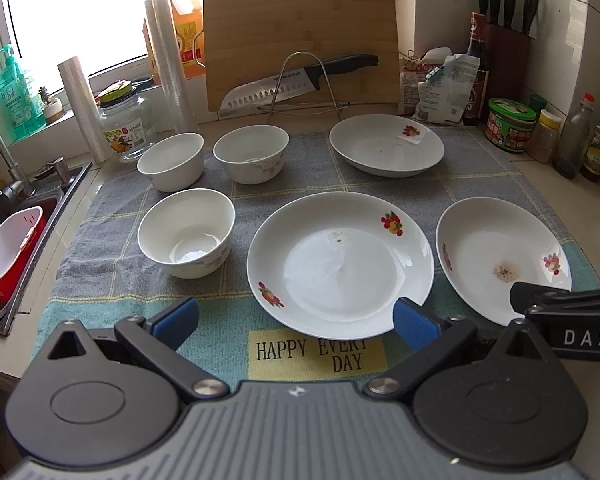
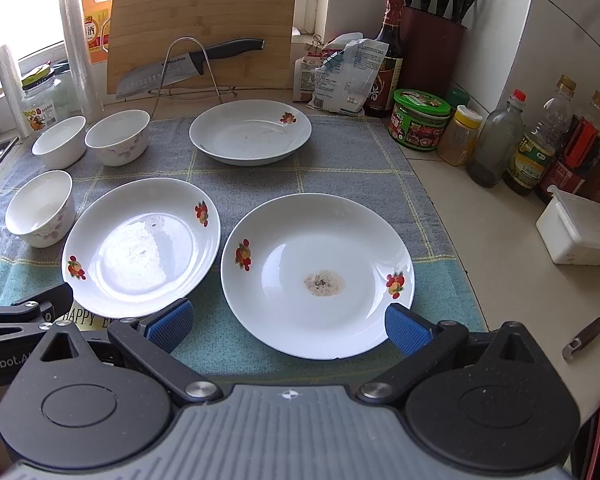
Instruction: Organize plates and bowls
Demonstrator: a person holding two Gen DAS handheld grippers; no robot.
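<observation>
Your left gripper (image 1: 296, 320) sits nearest, its blue-padded fingers spread wide and holding nothing, poised over the near edge of the grey-and-teal checked cloth (image 1: 112, 280) printed "HAPPY EVERY DAY". Your right gripper (image 2: 287, 324) is just as wide and empty, with its right pad over the near rim of the stained white plate with fruit decals (image 2: 318, 276).

Just ahead of your left gripper lies the middle white fruit-decal plate (image 1: 340, 264), flat on the cloth, close beside the stained plate without clearly touching it. To its left stands the near white bowl with a faint floral pattern (image 1: 186, 232), upright and apart from the plate.

Farther back, two more white bowls sit side by side: the plain rear-left bowl (image 1: 171, 161) and the floral rear bowl (image 1: 251, 153); you cannot tell whether they touch. The far white plate with one fruit decal (image 1: 386, 145) rests well behind the middle plate.

Beyond the cloth, a wooden cutting board (image 1: 300, 40) leans upright with a black-handled kitchen knife (image 1: 296, 80) resting across a wire rack in front of it.
</observation>
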